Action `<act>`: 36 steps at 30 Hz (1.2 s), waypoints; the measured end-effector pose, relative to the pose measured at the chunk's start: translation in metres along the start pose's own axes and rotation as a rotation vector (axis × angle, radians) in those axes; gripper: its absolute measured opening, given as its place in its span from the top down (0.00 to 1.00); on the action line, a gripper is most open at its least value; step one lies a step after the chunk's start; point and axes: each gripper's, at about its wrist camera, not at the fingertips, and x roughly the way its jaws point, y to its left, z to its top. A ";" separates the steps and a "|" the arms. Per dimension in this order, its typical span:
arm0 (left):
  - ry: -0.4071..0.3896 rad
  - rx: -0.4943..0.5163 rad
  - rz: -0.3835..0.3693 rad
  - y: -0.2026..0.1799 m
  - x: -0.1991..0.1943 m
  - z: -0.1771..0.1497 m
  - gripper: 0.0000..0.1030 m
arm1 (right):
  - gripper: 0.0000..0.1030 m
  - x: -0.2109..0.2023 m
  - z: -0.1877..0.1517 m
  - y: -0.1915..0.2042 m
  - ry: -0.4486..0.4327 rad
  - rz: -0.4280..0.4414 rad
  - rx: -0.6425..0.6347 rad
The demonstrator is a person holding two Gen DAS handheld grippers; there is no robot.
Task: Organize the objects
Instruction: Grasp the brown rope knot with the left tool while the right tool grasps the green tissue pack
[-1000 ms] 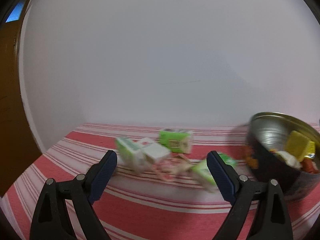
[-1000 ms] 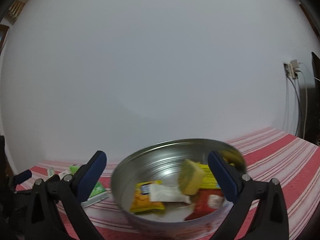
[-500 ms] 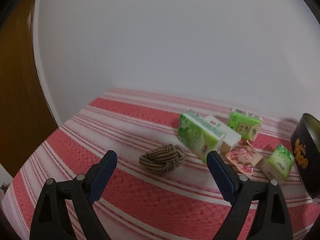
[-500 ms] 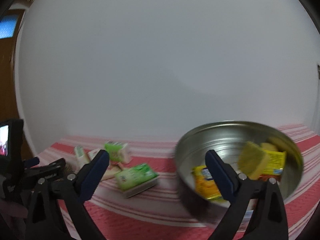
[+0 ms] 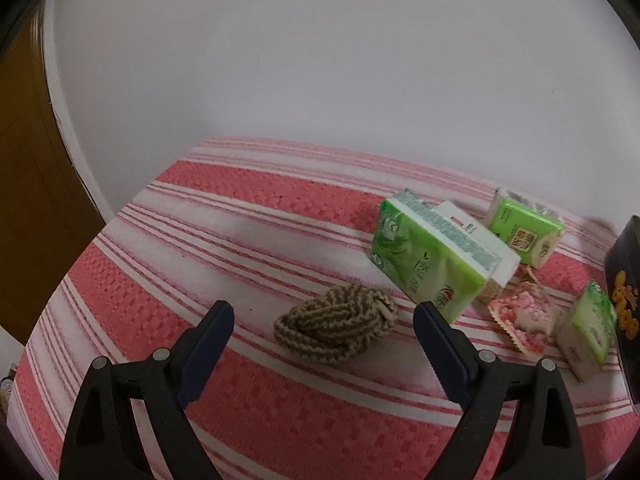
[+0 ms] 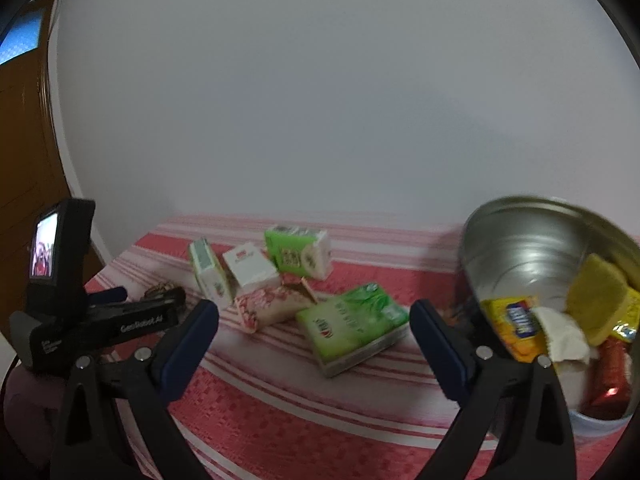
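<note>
A coiled tan rope [image 5: 336, 327] lies on the red-and-white striped cloth [image 5: 256, 240]. My left gripper [image 5: 323, 320] is open with the rope between and just beyond its fingertips. Green tissue packs [image 5: 428, 256] [image 5: 522, 232] [image 5: 588, 330], a white box [image 5: 480, 240] and a pink wrapper [image 5: 520, 316] lie to its right. My right gripper [image 6: 314, 326] is open and empty, just before a green tissue pack [image 6: 352, 328]. A round metal tin [image 6: 540, 256] at the right holds a yellow sponge [image 6: 596, 288] and snack packets [image 6: 512, 324].
The white wall stands close behind the table. A brown wooden door [image 5: 28, 200] is at the left. The left gripper body with its small screen [image 6: 44, 252] shows at the left of the right wrist view. The tin's dark side [image 5: 624, 280] shows at the left view's right edge.
Both grippers have swung left. The left one now faces the rope, closer and lower over it. In the right view the tin has slid to the right edge and the packs have come to the middle.
</note>
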 end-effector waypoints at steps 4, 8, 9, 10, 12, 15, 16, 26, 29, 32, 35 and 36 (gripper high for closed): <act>0.064 -0.012 -0.020 0.004 0.013 0.001 0.10 | 0.08 0.016 0.000 -0.007 0.076 -0.012 0.035; 0.093 -0.075 -0.024 0.017 0.020 0.001 0.12 | 0.08 0.027 -0.001 -0.006 0.117 -0.028 0.023; 0.086 -0.088 -0.033 0.020 0.020 0.001 0.18 | 0.08 0.029 -0.001 -0.006 0.125 -0.028 0.022; 0.081 -0.098 -0.035 0.022 0.019 0.000 0.23 | 0.09 0.030 -0.001 -0.006 0.129 -0.029 0.023; 0.071 -0.102 -0.033 0.025 0.017 0.000 0.37 | 0.09 0.030 -0.002 -0.006 0.135 -0.039 0.030; 0.062 -0.098 -0.074 0.027 0.016 0.001 0.44 | 0.09 0.033 -0.005 -0.012 0.154 -0.037 0.073; 0.061 -0.096 -0.075 0.027 0.016 0.001 0.44 | 0.09 0.035 -0.007 -0.015 0.166 -0.035 0.098; -0.009 -0.109 -0.120 0.029 -0.001 -0.002 0.45 | 0.10 0.049 -0.005 -0.023 0.169 -0.046 0.214; -0.049 -0.094 -0.107 0.025 -0.010 -0.001 0.45 | 0.15 0.056 -0.001 -0.025 0.164 -0.074 0.247; -0.053 -0.096 -0.102 0.025 -0.011 0.001 0.45 | 0.19 0.070 0.001 -0.027 0.192 -0.129 0.291; -0.060 -0.105 -0.094 0.025 -0.017 0.000 0.45 | 0.25 0.085 0.002 -0.032 0.223 -0.150 0.339; -0.059 -0.105 -0.096 0.025 -0.018 0.000 0.45 | 0.27 0.087 0.005 -0.031 0.211 -0.166 0.339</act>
